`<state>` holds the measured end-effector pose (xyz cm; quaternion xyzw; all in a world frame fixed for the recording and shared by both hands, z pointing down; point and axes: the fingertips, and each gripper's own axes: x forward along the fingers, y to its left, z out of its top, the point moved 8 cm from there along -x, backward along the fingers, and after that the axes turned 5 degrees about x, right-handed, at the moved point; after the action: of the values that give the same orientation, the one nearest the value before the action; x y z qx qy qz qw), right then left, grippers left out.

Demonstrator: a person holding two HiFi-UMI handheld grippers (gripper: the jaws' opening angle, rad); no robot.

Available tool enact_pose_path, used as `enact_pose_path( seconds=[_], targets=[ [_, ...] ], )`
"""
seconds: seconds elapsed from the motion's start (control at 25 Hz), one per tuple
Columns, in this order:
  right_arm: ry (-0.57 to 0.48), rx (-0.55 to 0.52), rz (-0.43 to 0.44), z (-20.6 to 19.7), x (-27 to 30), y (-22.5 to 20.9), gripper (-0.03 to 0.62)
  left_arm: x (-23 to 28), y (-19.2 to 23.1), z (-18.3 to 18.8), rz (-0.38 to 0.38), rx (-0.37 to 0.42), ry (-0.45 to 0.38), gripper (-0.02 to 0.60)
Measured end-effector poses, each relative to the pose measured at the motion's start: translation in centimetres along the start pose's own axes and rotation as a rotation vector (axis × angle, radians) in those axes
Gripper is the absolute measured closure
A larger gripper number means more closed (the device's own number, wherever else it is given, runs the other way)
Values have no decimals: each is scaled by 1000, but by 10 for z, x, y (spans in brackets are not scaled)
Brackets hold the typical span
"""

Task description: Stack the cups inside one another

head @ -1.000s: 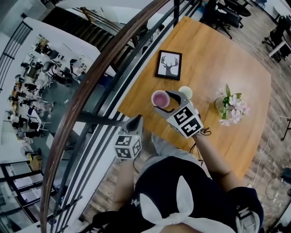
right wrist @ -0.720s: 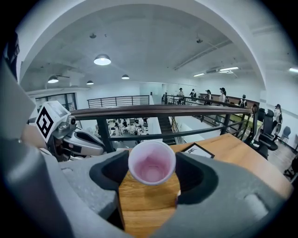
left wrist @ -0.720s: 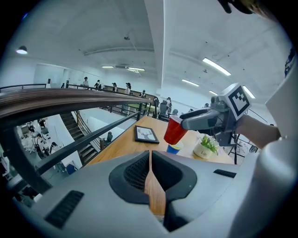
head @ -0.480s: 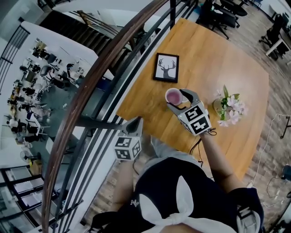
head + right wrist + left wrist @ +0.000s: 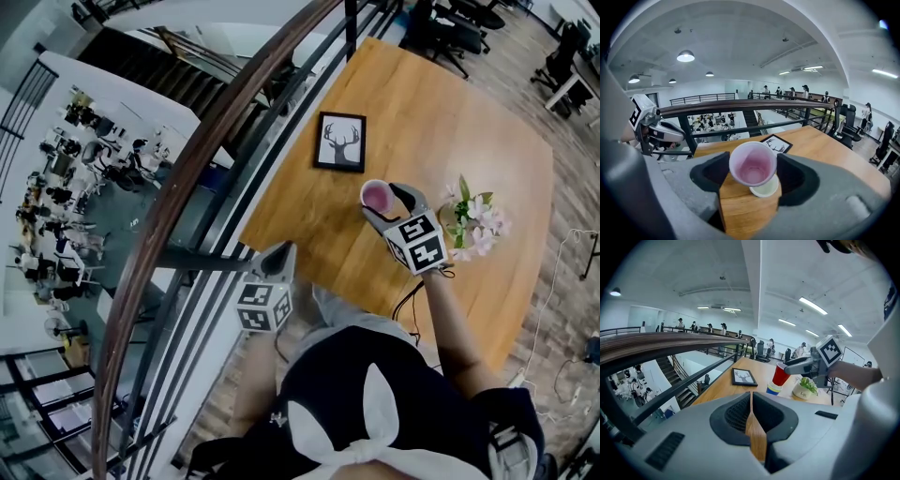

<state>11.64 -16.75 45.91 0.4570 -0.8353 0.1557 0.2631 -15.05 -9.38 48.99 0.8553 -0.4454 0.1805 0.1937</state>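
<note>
My right gripper [image 5: 386,199] is shut on a red cup [image 5: 377,196] with a pale pink inside, its jaws pressing on both sides of the rim [image 5: 753,164]. Just under it a blue cup with a yellow band [image 5: 773,389] stands on the wooden table [image 5: 469,112]. Its cream mouth [image 5: 765,189] peeks out below the red cup. In the left gripper view the red cup [image 5: 780,374] hangs tilted, with its base at the blue cup's mouth. My left gripper [image 5: 284,246] is shut and empty, held off the table's near edge beside the railing.
A framed deer picture [image 5: 339,142] lies on the table to the left of the cups. A pot of pink flowers [image 5: 473,220] stands close to their right. A dark handrail with bars [image 5: 216,169] runs along the table's left edge, with a stairwell below.
My right gripper carried the red cup to the right across the table until it came over the other cup, which it now covers in the head view. The left gripper stayed put.
</note>
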Motion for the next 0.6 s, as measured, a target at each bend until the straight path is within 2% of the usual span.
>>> enact_pose_path(
  seconds=[0.24,0.6],
  targets=[
    [6,25,-21,-6,2,-11,283,7,-2,8,-14,10,-9,549],
    [-1,48,-44,-15,11,-23,281,13,2,1,-13,-11,11,549]
  ],
)
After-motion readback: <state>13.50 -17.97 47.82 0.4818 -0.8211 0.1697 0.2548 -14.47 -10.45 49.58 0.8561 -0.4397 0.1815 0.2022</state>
